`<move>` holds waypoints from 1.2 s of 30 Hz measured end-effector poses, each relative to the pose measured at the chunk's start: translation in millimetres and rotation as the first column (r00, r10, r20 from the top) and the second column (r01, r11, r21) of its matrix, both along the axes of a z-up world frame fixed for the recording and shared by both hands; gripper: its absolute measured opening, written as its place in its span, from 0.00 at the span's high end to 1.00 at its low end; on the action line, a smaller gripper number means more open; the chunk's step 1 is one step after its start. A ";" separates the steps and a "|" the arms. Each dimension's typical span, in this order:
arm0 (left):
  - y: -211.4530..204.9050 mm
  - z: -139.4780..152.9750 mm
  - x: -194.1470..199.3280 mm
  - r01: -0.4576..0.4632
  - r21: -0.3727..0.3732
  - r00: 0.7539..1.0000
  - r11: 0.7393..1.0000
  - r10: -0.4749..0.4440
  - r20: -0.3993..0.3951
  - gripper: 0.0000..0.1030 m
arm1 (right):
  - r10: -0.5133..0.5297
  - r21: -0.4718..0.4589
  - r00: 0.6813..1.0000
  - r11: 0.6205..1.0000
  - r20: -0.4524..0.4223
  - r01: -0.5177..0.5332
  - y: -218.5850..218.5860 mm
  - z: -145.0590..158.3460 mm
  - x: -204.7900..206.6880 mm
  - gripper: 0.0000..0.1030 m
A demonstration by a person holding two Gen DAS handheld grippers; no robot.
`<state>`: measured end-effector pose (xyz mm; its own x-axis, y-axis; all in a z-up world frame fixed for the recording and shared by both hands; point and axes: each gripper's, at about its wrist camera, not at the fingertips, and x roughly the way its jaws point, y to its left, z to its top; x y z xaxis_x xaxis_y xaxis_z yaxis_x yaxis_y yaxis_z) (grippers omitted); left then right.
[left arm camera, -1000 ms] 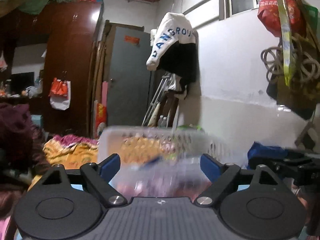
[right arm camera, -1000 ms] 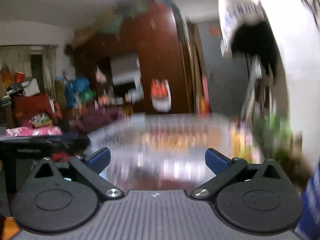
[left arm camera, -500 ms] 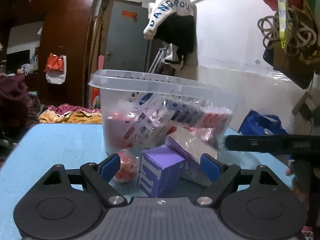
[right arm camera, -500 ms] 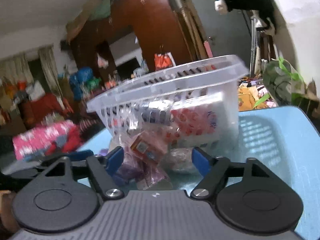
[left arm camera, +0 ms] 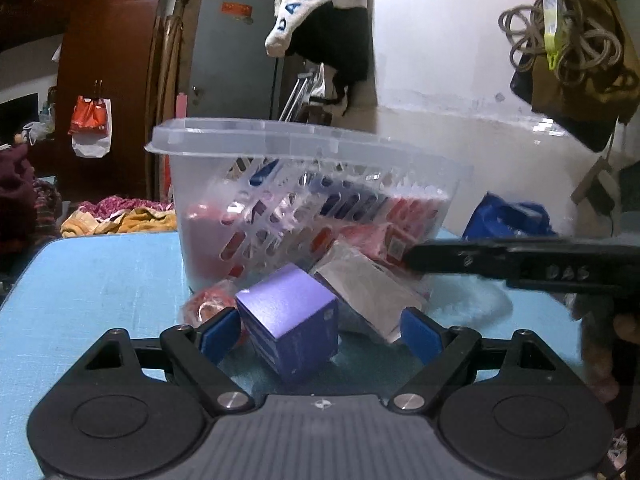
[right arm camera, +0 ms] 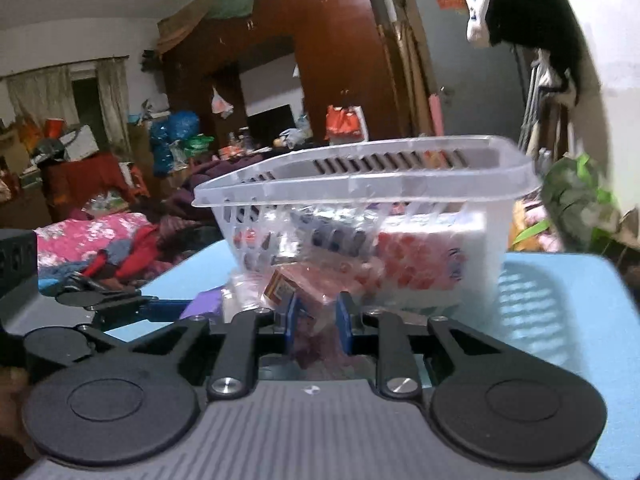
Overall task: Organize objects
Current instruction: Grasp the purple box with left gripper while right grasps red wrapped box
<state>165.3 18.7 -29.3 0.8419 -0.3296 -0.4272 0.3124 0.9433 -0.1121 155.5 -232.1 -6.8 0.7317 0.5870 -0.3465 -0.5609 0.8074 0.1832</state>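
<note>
A clear slotted plastic basket holding several packets stands on the blue table. Against its front lie a purple box, a silvery packet, a red packet and a clear-wrapped pink packet. My left gripper is open, its pads either side of the purple box without touching it. My right gripper, a black bar from the right in the left wrist view, is closing its jaws, and the pads pinch the pink packet's wrapper.
Past the table's far edge are heaps of clothes, a dark wooden wardrobe and a grey door. A white wall with a hanging jacket and bags runs along the right. Bare blue tabletop lies right of the basket.
Both views have tipped down from the room onto the table, bringing the basket and packets close. The right jaws went from wide open to nearly together around the pink packet. The left jaws stayed open.
</note>
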 end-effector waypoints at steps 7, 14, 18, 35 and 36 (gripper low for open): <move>-4.9 -0.4 1.8 0.022 0.011 1.000 1.000 -0.022 -0.016 0.13 | -0.006 0.035 1.000 0.999 -0.011 0.006 -7.6 -2.1 2.3 0.59; 5.3 2.1 -15.6 0.043 -0.019 0.996 0.999 -0.041 0.073 0.15 | 0.002 0.125 0.998 0.992 -0.067 0.006 -11.6 -3.9 9.5 0.40; 7.4 2.1 -10.6 0.049 -0.030 0.998 0.998 -0.048 0.046 0.16 | 0.000 0.095 0.993 0.995 -0.114 0.011 0.7 -7.3 21.1 0.40; -6.9 2.5 -0.7 -0.016 -0.051 1.000 0.999 0.017 0.022 0.16 | -0.042 0.000 0.999 0.999 0.025 0.042 -10.5 -7.3 -10.5 0.69; -8.7 1.9 0.6 -0.024 -0.054 1.000 0.998 0.025 0.013 0.19 | -0.044 0.017 0.999 0.999 0.022 0.044 -16.0 -8.1 -12.9 0.69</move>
